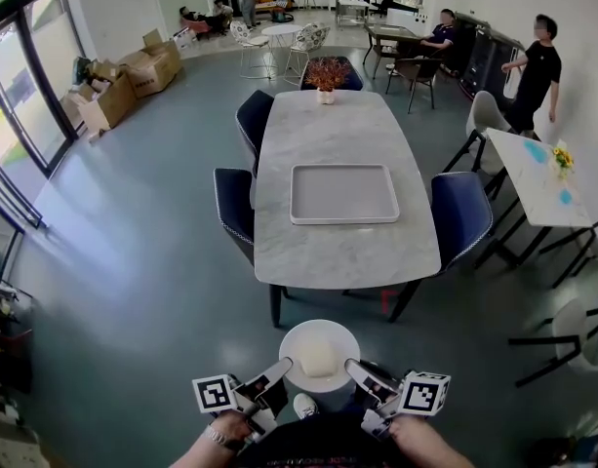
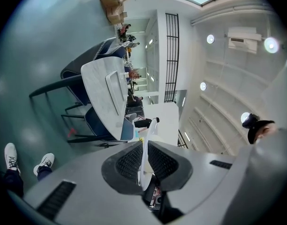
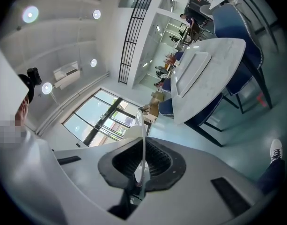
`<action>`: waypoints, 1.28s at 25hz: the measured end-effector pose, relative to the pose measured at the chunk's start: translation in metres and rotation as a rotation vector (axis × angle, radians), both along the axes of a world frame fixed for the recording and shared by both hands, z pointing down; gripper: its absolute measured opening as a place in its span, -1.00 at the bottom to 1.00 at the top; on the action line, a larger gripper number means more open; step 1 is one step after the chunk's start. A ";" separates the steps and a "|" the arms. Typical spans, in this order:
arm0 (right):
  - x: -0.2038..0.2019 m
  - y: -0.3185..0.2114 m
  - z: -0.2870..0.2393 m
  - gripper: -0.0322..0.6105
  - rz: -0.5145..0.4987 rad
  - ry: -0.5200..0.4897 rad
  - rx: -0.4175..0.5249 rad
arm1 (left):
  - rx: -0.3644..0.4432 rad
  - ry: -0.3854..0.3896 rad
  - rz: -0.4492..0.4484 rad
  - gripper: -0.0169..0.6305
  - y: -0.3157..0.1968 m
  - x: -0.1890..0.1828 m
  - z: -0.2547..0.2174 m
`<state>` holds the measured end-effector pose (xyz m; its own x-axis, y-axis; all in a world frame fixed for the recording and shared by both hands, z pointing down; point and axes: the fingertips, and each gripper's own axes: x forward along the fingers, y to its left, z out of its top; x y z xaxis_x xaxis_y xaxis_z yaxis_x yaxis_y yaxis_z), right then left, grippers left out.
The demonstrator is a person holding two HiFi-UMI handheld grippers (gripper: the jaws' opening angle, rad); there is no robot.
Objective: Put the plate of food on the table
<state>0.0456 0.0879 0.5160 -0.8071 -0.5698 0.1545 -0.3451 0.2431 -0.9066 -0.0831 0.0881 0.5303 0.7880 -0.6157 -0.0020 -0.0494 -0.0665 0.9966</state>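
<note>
Clamped at its rim by the left gripper (image 1: 282, 367) and right gripper (image 1: 354, 367), the plate (image 1: 297, 344) of food is held near, the far table (image 1: 347, 252) yet to be reached.

Cropped by the bottom edge at 6 o'clock: left hand (image 1: 223, 431), right hand (image 1: 418, 437). Too indistinct to name: pale lump (image 1: 319, 358) on the plate (image 1: 293, 345), perhaps bread.
</note>
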 end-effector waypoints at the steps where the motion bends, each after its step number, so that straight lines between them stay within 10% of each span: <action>1: 0.003 -0.001 0.000 -0.84 0.006 -0.005 -0.003 | 0.005 -0.004 0.003 -0.83 -0.002 0.001 -0.001; 13: 0.023 -0.017 -0.001 -0.84 0.104 -0.051 -0.034 | 0.032 -0.030 -0.097 -0.83 -0.007 -0.039 -0.001; 32: 0.083 -0.222 -0.003 -0.84 0.148 -0.028 -0.022 | 0.362 -0.418 -0.004 -0.93 -0.071 0.001 -0.033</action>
